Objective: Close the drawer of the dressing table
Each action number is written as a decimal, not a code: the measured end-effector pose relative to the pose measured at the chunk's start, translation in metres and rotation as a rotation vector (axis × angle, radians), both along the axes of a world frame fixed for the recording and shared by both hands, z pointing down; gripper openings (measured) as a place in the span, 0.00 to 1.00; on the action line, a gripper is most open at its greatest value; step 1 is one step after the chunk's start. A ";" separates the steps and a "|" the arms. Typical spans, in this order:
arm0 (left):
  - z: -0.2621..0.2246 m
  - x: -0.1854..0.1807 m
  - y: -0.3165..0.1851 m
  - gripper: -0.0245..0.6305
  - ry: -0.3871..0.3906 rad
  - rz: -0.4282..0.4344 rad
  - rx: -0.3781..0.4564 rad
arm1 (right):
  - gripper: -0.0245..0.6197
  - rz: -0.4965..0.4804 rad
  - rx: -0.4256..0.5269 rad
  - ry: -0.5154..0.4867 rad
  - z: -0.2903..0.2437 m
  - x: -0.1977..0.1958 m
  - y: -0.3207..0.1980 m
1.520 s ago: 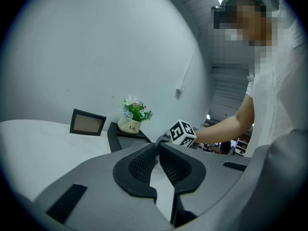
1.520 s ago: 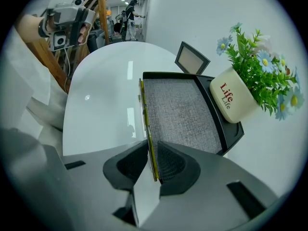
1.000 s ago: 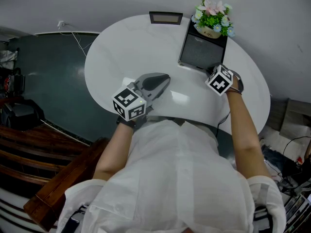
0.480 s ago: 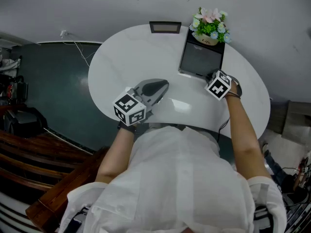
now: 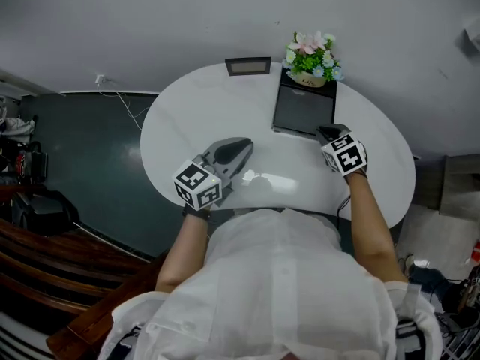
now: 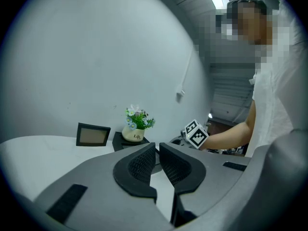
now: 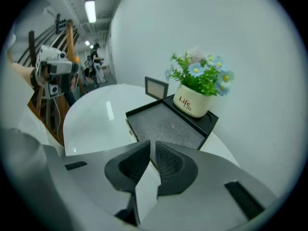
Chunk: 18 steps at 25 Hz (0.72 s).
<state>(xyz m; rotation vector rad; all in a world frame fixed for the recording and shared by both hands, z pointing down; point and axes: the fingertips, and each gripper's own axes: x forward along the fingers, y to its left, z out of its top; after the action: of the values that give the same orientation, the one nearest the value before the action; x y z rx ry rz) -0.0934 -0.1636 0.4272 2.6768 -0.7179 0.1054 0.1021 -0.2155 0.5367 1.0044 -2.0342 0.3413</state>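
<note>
A small black box with a grey-lined drawer [image 5: 303, 109] pulled out stands on the white oval dressing table [image 5: 187, 118]; the lined tray [image 7: 166, 124] lies open in the right gripper view. My right gripper [image 5: 325, 133] hangs over the drawer's front right corner and points steeply down. Its jaws [image 7: 150, 148] are closing, almost together, with nothing between them. My left gripper [image 5: 241, 148] lies low over the table's middle, well left of the drawer. Its jaws [image 6: 157, 150] are shut on nothing.
A flower pot [image 5: 309, 58] stands on the box's back end against the wall. A small picture frame [image 5: 248, 67] stands to its left. Dark floor, a wall socket with cable [image 5: 112, 88] and wooden steps [image 5: 45, 268] lie left of the table.
My right gripper has risen and rolled at the drawer's front edge, so its marker cube faces differently. The left gripper has stayed put. The head view has shifted slightly.
</note>
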 end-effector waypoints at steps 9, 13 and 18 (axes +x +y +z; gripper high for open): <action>-0.015 -0.006 -0.011 0.09 -0.011 -0.027 0.043 | 0.06 0.293 0.218 -0.443 -0.071 0.022 0.018; -0.024 -0.008 -0.014 0.09 -0.012 -0.029 0.064 | 0.05 0.342 0.316 -0.464 -0.094 0.034 0.033; -0.036 -0.018 -0.019 0.09 -0.008 -0.061 0.091 | 0.05 0.384 0.412 -0.483 -0.118 0.046 0.052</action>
<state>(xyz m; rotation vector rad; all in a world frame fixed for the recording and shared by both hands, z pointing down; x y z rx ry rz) -0.1117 -0.1823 0.3913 2.7385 -0.8249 0.0698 0.1479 -0.1633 0.4191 1.7113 -2.3915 0.4024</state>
